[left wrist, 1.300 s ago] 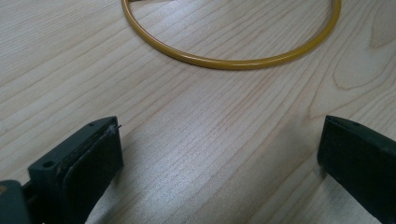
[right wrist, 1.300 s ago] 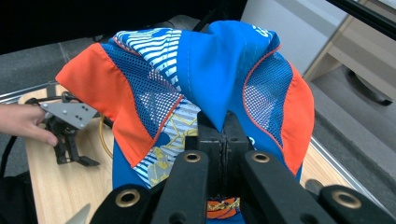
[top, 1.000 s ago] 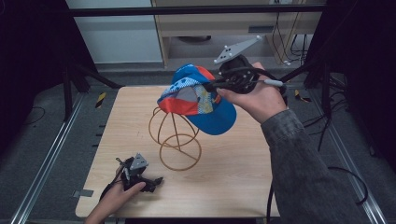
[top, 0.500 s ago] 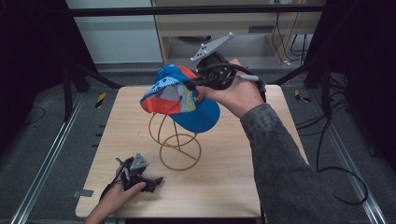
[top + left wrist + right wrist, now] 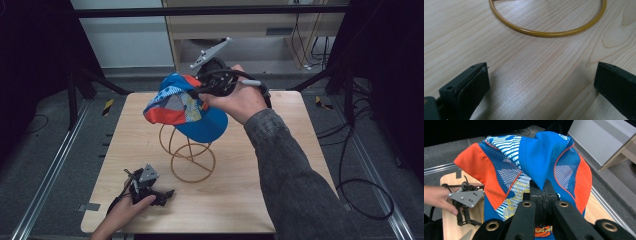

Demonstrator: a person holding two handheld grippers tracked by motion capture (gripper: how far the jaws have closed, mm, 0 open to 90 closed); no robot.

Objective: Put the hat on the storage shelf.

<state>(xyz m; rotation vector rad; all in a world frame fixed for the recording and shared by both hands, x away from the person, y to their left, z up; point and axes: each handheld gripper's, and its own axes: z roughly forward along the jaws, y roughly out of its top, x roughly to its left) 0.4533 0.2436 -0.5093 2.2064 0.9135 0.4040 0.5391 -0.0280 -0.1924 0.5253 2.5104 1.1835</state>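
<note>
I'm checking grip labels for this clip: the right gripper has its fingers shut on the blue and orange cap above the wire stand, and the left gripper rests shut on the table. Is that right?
Not quite. The left gripper rests on the table with its fingers open, as the left gripper view shows. The rest holds: the right gripper is shut on the cap above the wire stand.

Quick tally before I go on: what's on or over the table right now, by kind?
Caps: 1, the blue and orange cap, pinched in the right gripper above the stand
Wire stands: 1, the yellow wire stand on the table
Grippers: 2, the right one shut on the cap, the left gripper open and resting on the table
Total: 4
</note>
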